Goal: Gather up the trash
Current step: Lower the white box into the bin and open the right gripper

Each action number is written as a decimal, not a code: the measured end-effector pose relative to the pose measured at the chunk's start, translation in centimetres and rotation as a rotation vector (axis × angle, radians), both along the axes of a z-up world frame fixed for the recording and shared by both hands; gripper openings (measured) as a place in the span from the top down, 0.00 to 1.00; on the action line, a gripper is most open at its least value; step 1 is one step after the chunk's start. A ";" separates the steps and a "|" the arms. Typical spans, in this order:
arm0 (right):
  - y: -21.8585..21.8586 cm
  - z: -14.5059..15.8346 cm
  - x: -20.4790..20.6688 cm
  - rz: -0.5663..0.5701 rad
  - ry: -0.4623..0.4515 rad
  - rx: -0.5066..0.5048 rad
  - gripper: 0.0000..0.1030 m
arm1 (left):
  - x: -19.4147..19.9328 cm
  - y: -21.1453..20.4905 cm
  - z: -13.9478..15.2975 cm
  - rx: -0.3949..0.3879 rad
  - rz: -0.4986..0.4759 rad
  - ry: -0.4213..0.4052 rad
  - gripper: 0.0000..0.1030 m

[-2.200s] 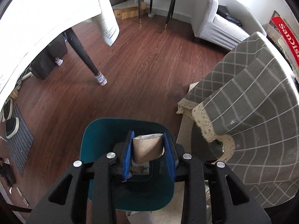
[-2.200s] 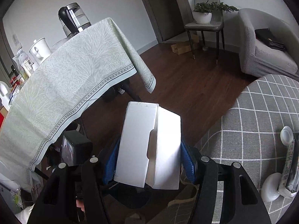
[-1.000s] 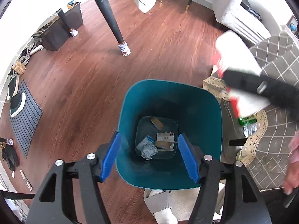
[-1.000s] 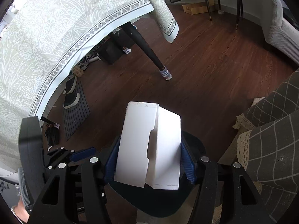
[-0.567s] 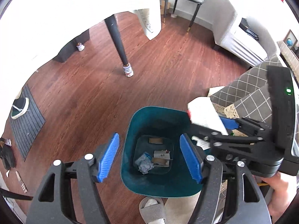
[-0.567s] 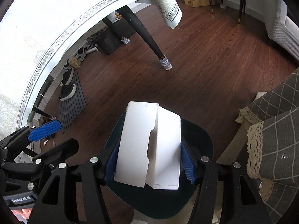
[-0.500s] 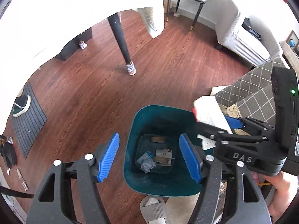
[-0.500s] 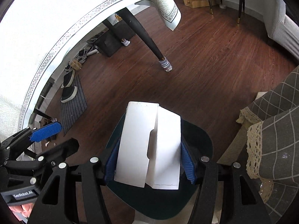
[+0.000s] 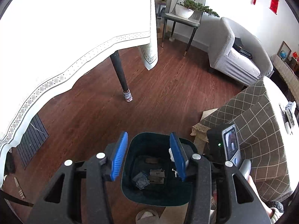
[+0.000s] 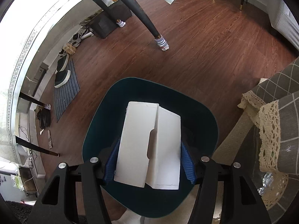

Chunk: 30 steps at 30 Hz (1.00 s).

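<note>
Right tongs (image 10: 149, 160): you're pinching the white flattened carton (image 10: 149, 145) between the blue pads, directly above the teal bin (image 10: 104, 112).
Left tongs (image 9: 148, 156): empty, and they've just been narrowing; still parted above the bin.
Bin contents: scraps at the bottom.
Risk: release it tilted and the long carton could bridge the rim or tip onto the wood floor (image 10: 205, 46).

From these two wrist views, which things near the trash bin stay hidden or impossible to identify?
- Bin floor, right wrist view: the white carton gripped by the right gripper covers most of the teal bin interior.
- Scraps in the bin, left wrist view: dark and small; what they are cannot be told.
- White piece behind the left gripper, whose jaws hold nothing: mostly hidden by its right pad.
- Slipper, left wrist view: cut off by the bottom edge.
</note>
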State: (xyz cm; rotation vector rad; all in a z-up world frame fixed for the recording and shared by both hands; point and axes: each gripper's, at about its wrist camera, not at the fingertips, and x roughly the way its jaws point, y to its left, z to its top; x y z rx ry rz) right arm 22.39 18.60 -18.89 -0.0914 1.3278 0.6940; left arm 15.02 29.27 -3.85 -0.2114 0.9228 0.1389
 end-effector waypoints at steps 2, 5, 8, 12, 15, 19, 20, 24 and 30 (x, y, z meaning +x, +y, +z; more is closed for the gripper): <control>0.2 -0.5 -0.3 0.015 0.004 -0.014 0.37 | 0.0 -0.4 0.8 0.009 -0.001 -0.020 0.59; 0.4 -1.1 -0.7 0.029 0.011 -0.038 0.36 | -0.2 -0.8 2.4 0.007 0.005 -0.062 0.60; 0.4 -1.3 -1.0 0.033 0.012 -0.043 0.30 | -0.4 -1.3 4.2 -0.001 0.010 -0.116 0.60; 0.0 -0.8 -1.5 0.044 -0.020 -0.049 0.25 | -0.8 -2.5 6.2 0.006 -0.006 -0.183 0.60; -0.5 -0.4 -1.9 0.062 -0.037 -0.044 0.23 | -1.0 -3.1 7.5 -0.002 -0.011 -0.223 0.60; -0.6 0.8 -2.2 0.098 -0.070 -0.056 0.23 | -1.0 -3.8 8.8 -0.009 -0.007 -0.264 0.60; -0.8 1.2 -2.3 0.101 -0.084 -0.050 0.23 | -0.9 -4.1 9.2 -0.012 -0.006 -0.274 0.60; -1.7 3.7 -2.5 0.105 -0.110 0.018 0.23 | -0.8 -5.4 10.4 -0.018 -0.024 -0.318 0.58; -3.2 8.0 -3.2 0.122 -0.177 0.095 0.23 | -0.3 -7.1 11.1 -0.011 -0.035 -0.328 0.58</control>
